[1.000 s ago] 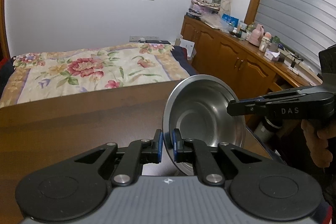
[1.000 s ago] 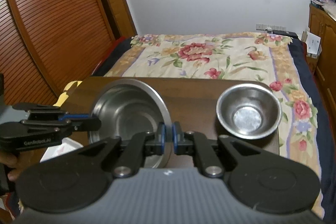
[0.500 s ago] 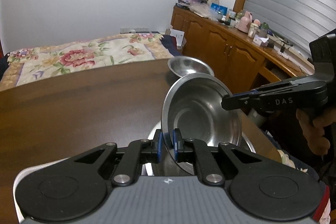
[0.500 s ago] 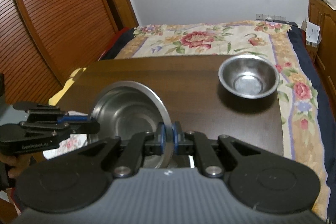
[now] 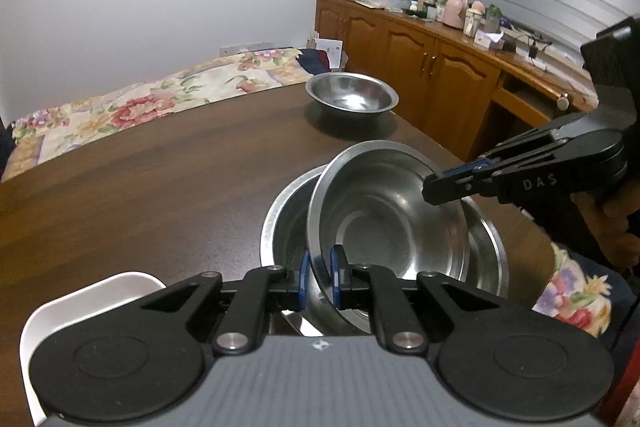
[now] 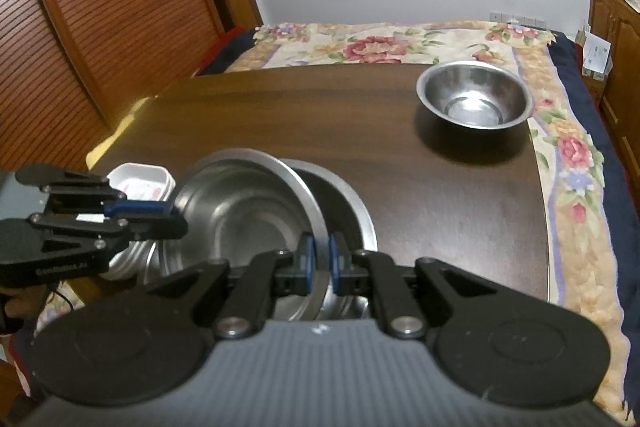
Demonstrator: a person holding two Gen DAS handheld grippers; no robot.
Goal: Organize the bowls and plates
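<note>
Indoors, a dark wooden table [image 5: 120, 179] carries a large steel bowl [image 5: 486, 247]; a second steel bowl [image 5: 384, 211] tilts into it, pinched at opposite rims by the left gripper [image 5: 319, 277] and right gripper [image 6: 320, 263]. Likely light, rigid, slippery; rim grips suit it

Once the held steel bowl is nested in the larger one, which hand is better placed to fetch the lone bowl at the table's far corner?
Right, probably. The far bowl sits on the right gripper's side; the left gripper holds the held bowl's opposite rim, farther away.
</note>
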